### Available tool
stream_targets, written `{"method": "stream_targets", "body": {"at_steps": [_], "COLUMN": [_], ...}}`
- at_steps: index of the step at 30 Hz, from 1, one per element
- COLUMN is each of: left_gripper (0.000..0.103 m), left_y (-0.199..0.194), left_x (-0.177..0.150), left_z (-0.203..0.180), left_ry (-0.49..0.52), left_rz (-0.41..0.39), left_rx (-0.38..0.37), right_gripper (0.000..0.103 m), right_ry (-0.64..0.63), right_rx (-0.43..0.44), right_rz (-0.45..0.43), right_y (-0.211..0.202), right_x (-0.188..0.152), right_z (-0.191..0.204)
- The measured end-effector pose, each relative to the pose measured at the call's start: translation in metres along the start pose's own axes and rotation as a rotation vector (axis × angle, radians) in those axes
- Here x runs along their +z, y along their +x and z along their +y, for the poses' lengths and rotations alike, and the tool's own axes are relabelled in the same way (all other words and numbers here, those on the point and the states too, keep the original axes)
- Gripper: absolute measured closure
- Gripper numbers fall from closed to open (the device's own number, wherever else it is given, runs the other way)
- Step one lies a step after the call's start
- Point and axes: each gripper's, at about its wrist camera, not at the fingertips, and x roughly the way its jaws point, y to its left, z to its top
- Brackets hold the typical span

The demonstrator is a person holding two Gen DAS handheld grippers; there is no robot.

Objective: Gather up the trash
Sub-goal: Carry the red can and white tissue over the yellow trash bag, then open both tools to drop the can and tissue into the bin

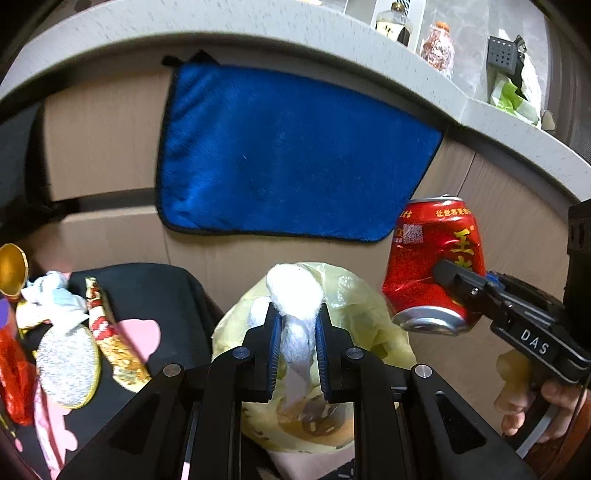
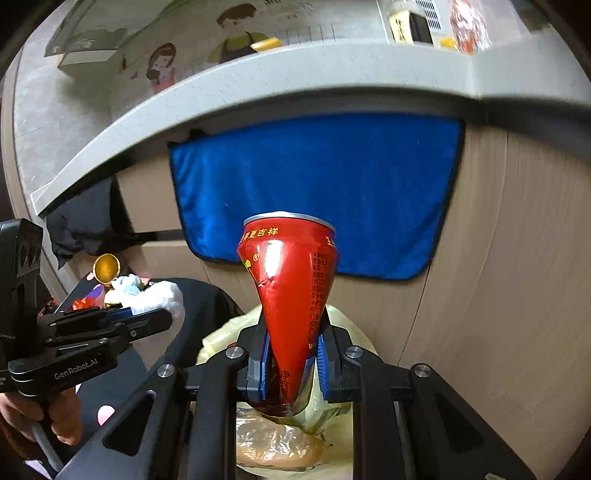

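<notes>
My left gripper (image 1: pixel 297 321) is shut on a white cotton wad (image 1: pixel 295 295) and holds it above an open yellow trash bag (image 1: pixel 354 295). My right gripper (image 2: pixel 291 343) is shut on a dented red drink can (image 2: pixel 291 273), held upright above the same yellow bag (image 2: pixel 343 314). In the left wrist view the can (image 1: pixel 432 258) and right gripper (image 1: pixel 465 284) hang to the right of the bag. In the right wrist view the left gripper (image 2: pixel 162 317) with its white wad (image 2: pixel 162 295) shows at the left.
A black surface (image 1: pixel 155 291) at the left holds more trash: crumpled tissue (image 1: pixel 51 291), a patterned wrapper (image 1: pixel 110 339), a silver round pad (image 1: pixel 68 365), red foil (image 1: pixel 14 373), a gold spoon (image 1: pixel 11 269). A blue towel (image 1: pixel 288 151) hangs on the cabinet under a grey counter (image 1: pixel 258 22).
</notes>
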Motion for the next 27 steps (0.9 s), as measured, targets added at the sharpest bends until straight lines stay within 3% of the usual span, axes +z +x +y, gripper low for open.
{"method": "stream_targets", "body": {"at_steps": [7, 9, 10, 11, 13, 21, 27], "left_gripper": [0.083, 0.072, 0.058, 0.051, 0.050, 0.050, 0.050], "left_y": [0.021, 0.027, 0.030, 0.032, 0.035, 0.026, 0.009], "left_x": [0.001, 0.003, 0.004, 0.004, 0.004, -0.004, -0.013], "left_z": [0.003, 0.009, 0.013, 0.018, 0.024, 0.026, 0.032], "left_ry": [-0.017, -0.044, -0.060, -0.081, -0.100, -0.014, 0.013], "left_rz": [0.030, 0.038, 0.040, 0.040, 0.040, 0.039, 0.003], "left_rx": [-0.046, -0.090, -0.102, -0.115, -0.113, 0.064, 0.149], "right_gripper": [0.085, 0.084, 0.082, 0.076, 0.065, 0.065, 0.065], "right_ry": [0.022, 0.030, 0.032, 0.035, 0.042, 0.072, 0.064], "right_rx": [0.001, 0.001, 0.001, 0.003, 0.001, -0.016, -0.027], "right_rz": [0.036, 0.049, 0.053, 0.057, 0.063, 0.084, 0.096], "right_y": [0.021, 0.027, 0.029, 0.033, 0.038, 0.049, 0.056], "right_x": [-0.008, -0.011, -0.012, -0.012, -0.014, -0.024, -0.027], "right_z": [-0.011, -0.012, -0.013, -0.013, -0.014, -0.017, -0.008]}}
